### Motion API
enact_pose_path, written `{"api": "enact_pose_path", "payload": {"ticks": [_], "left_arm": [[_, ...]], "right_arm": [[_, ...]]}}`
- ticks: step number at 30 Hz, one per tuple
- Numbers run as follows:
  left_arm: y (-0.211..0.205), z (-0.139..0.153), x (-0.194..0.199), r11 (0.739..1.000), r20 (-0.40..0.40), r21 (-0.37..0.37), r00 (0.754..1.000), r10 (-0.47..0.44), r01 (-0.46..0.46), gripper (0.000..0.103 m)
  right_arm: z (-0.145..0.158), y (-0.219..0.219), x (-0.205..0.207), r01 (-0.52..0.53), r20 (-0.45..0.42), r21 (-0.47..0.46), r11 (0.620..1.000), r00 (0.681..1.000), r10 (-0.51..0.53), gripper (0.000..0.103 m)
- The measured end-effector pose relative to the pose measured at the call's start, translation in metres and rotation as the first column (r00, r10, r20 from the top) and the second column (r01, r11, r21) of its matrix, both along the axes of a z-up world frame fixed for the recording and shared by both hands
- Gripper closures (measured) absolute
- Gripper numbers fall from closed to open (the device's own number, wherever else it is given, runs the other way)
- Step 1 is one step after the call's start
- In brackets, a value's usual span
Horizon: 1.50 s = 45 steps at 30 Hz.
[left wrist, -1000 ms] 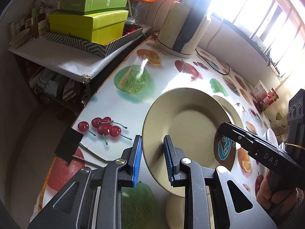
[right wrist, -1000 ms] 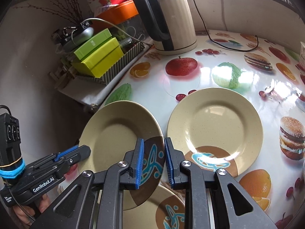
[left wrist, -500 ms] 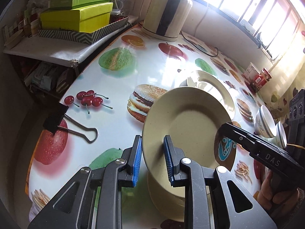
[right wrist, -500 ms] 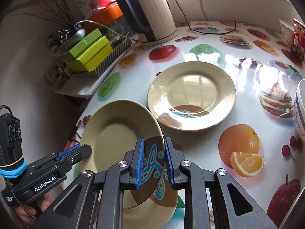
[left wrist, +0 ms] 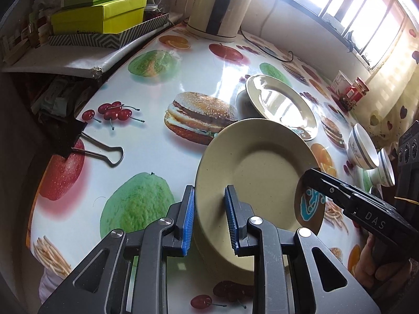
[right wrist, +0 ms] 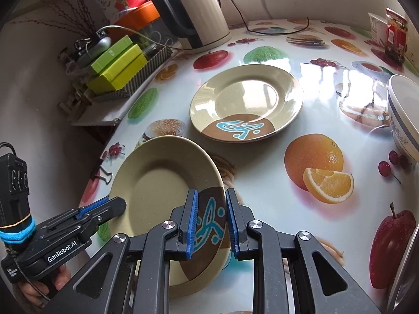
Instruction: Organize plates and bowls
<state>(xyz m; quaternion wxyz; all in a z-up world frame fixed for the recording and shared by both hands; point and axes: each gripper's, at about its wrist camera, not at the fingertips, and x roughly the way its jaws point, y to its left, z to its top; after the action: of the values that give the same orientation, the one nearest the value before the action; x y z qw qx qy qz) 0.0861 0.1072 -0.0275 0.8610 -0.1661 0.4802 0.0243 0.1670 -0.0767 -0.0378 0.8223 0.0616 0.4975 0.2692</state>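
Note:
A cream plate (left wrist: 256, 178) with a brown and blue patch is held tilted above the table. My left gripper (left wrist: 208, 217) is shut on its plain rim. My right gripper (right wrist: 209, 222) is shut on the opposite, patterned rim (right wrist: 207, 225). In the right wrist view the left gripper (right wrist: 115, 205) shows at the held plate's (right wrist: 162, 183) left edge. A second matching plate (right wrist: 246, 102) lies flat on the table beyond, also the far plate (left wrist: 282, 104) in the left wrist view. Two white bowls (left wrist: 362, 149) with grey bands stand to the right.
A kettle (right wrist: 199, 18) with its cord stands at the table's back. Green boxes (left wrist: 104, 13) sit on a shelf to the left. A black binder clip (left wrist: 86, 144) lies near the left edge. A red-lidded jar (right wrist: 396, 31) stands at the far right, with a bowl (right wrist: 403, 120) nearer.
Both grippers have carried the plate back, away from the kettle. The flat plate now lies farther off, and the bowls have come into view.

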Motion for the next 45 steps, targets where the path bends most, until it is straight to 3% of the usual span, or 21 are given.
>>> {"api": "enact_pose_path", "payload": {"ticks": [45], "left_arm": [[-0.005, -0.004, -0.006, 1.000, -0.025, 0.031, 1.000, -0.003, 0.004, 0.079]], "right_arm": [[-0.006, -0.001, -0.015, 0.020, 0.025, -0.034, 0.999, 0.999, -0.019, 0.081]]}}
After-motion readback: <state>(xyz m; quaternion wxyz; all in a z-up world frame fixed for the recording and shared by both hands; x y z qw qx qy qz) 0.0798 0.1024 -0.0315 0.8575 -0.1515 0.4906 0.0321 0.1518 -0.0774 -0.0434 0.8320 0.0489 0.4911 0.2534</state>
